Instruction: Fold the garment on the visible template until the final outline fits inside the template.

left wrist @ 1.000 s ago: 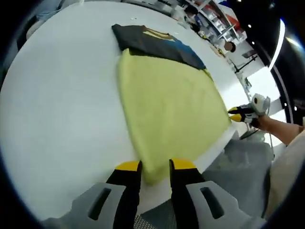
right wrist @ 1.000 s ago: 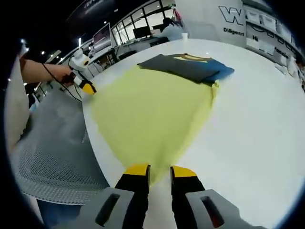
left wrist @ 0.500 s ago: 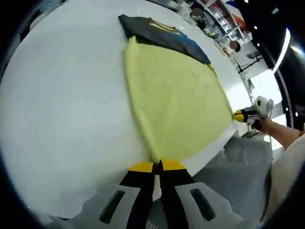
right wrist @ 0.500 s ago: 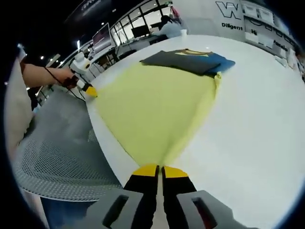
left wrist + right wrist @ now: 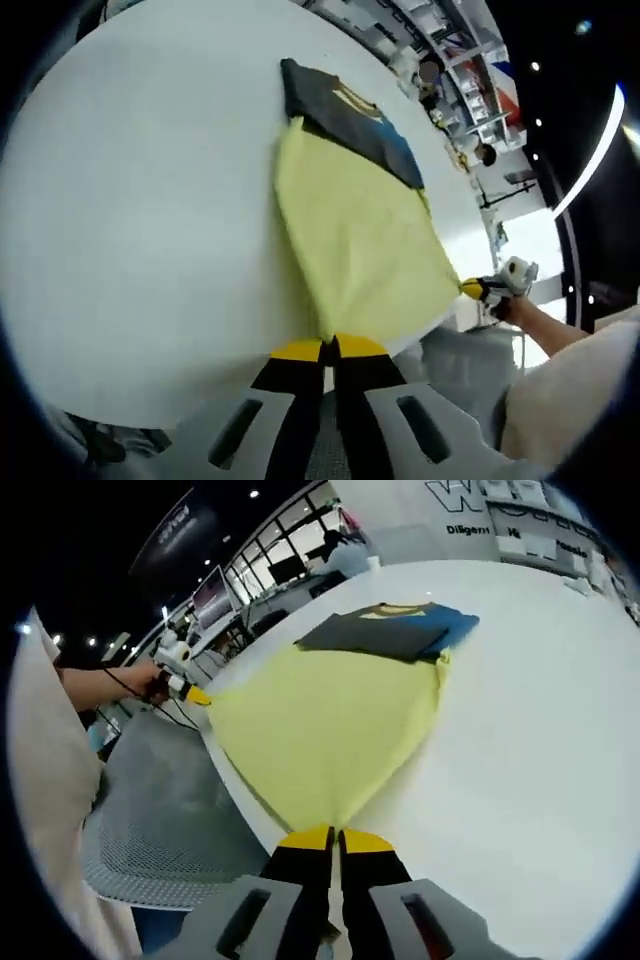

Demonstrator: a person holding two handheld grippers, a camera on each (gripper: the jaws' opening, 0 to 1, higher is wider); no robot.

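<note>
A yellow garment (image 5: 360,240) lies spread flat on the white table (image 5: 150,200), reaching to its near edge. My left gripper (image 5: 330,346) is shut on one near corner of it. My right gripper (image 5: 335,835) is shut on the other near corner of the yellow garment (image 5: 320,730). Each gripper also appears in the other's view: the right gripper (image 5: 478,290) at the cloth's far-side corner, the left gripper (image 5: 195,693) likewise. A folded dark grey and blue shirt (image 5: 345,115) (image 5: 390,630) lies at the yellow garment's far end, touching it.
A grey mesh chair (image 5: 160,820) (image 5: 460,370) stands just off the table's edge (image 5: 240,800), under the cloth's near edge. Desks with monitors (image 5: 260,575) and shelving (image 5: 450,60) stand beyond the table. A person's forearm (image 5: 100,685) holds the left gripper.
Both grippers went from open astride the yellow garment's near corners to shut on them. Both views have since pulled back, so the garment looks smaller.
</note>
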